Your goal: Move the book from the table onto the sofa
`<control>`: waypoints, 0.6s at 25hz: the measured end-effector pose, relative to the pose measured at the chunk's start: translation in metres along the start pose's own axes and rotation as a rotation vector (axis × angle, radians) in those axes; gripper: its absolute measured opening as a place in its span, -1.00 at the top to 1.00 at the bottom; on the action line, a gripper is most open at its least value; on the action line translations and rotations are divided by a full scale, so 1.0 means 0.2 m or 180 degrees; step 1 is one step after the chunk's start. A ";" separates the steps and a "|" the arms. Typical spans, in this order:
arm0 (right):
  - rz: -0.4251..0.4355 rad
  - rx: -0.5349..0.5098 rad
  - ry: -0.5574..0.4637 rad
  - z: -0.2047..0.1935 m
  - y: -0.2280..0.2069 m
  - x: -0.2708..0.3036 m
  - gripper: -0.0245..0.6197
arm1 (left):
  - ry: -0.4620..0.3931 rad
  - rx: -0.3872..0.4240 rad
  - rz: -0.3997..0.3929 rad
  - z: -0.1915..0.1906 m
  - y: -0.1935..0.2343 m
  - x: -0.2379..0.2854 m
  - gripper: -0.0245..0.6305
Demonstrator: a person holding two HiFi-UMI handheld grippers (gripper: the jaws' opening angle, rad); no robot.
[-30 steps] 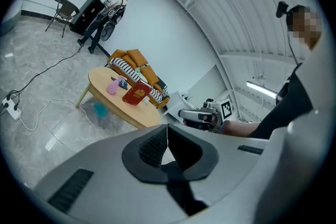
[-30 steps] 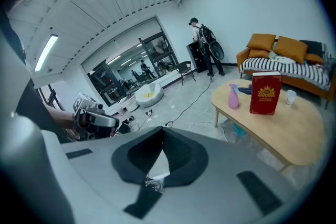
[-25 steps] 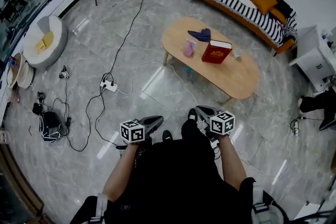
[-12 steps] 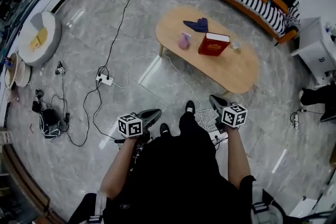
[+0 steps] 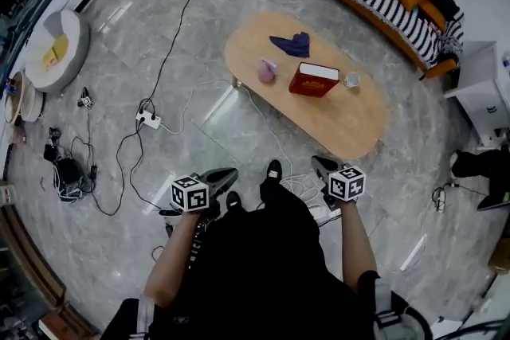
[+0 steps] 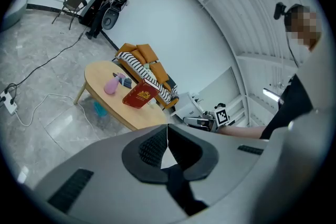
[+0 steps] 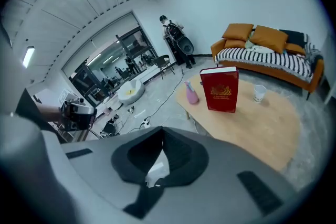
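Head view: one red book (image 5: pixel 313 80) stands on the table (image 5: pixel 351 123), well ahead of the left gripper (image 5: pixel 225 173) and the right gripper (image 5: pixel 320 163). Beside it are one cup (image 5: pixel 351 80), one pink bottle (image 5: pixel 266 72) and what may be one cloth (image 5: pixel 291 44).
Left gripper view: jaws closed, empty.
Right gripper view: jaws closed, empty, book far ahead.

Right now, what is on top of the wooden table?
On the table stand a red book, a pink bottle and a white cup; a blue cloth lies beside them. Anything under the cloth is hidden.
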State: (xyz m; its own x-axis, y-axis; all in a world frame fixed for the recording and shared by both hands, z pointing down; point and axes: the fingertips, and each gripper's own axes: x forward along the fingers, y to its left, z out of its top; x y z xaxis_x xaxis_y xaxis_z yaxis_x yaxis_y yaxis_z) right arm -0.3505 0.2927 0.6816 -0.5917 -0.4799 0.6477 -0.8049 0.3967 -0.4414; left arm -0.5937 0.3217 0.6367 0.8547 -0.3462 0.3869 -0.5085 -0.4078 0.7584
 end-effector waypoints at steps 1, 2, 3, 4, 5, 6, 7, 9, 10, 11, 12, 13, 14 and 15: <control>0.0023 -0.0014 0.0026 0.02 -0.04 0.01 0.90 | -0.0012 -0.0015 0.0034 0.01 -0.01 0.03 0.89; 0.0054 -0.0026 0.0047 0.04 -0.07 0.02 0.90 | -0.0026 -0.0028 0.0066 0.03 -0.02 0.05 0.89; 0.0095 -0.0040 0.0066 0.07 -0.10 0.03 0.90 | -0.0042 -0.0040 0.0097 0.04 -0.03 0.07 0.89; 0.0143 -0.0059 0.0084 0.09 -0.11 0.04 0.90 | -0.0060 -0.0050 0.0126 0.05 -0.04 0.09 0.89; 0.0191 -0.0085 0.0101 0.11 -0.13 0.06 0.90 | -0.0080 -0.0058 0.0150 0.06 -0.05 0.11 0.89; 0.0235 -0.0117 0.0116 0.13 -0.14 0.07 0.90 | -0.0098 -0.0063 0.0170 0.07 -0.06 0.14 0.89; 0.0271 -0.0151 0.0129 0.15 -0.16 0.09 0.90 | -0.0112 -0.0066 0.0188 0.08 -0.07 0.16 0.89; 0.0330 -0.0208 0.0146 0.19 -0.17 0.12 0.90 | -0.0126 -0.0069 0.0214 0.08 -0.08 0.20 0.89; 0.0359 -0.0224 0.0152 0.20 -0.17 0.14 0.90 | -0.0132 -0.0069 0.0224 0.09 -0.08 0.21 0.89; 0.0385 -0.0234 0.0159 0.22 -0.17 0.15 0.90 | -0.0140 -0.0070 0.0232 0.10 -0.08 0.22 0.89; 0.0406 -0.0240 0.0168 0.23 -0.17 0.17 0.90 | -0.0149 -0.0074 0.0237 0.12 -0.07 0.23 0.89; 0.0420 -0.0244 0.0179 0.23 -0.17 0.18 0.90 | -0.0158 -0.0079 0.0238 0.13 -0.07 0.24 0.89; 0.0431 -0.0244 0.0190 0.24 -0.16 0.18 0.90 | -0.0165 -0.0085 0.0236 0.15 -0.06 0.25 0.89; 0.0441 -0.0243 0.0200 0.24 -0.16 0.19 0.90 | -0.0170 -0.0090 0.0231 0.16 -0.05 0.26 0.89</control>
State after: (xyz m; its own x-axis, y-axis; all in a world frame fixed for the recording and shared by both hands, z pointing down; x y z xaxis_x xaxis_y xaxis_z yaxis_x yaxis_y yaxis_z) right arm -0.3498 0.2243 0.6903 -0.6910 -0.3675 0.6225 -0.7085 0.5152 -0.4823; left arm -0.5473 0.2813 0.6318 0.8085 -0.4188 0.4134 -0.5650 -0.3562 0.7442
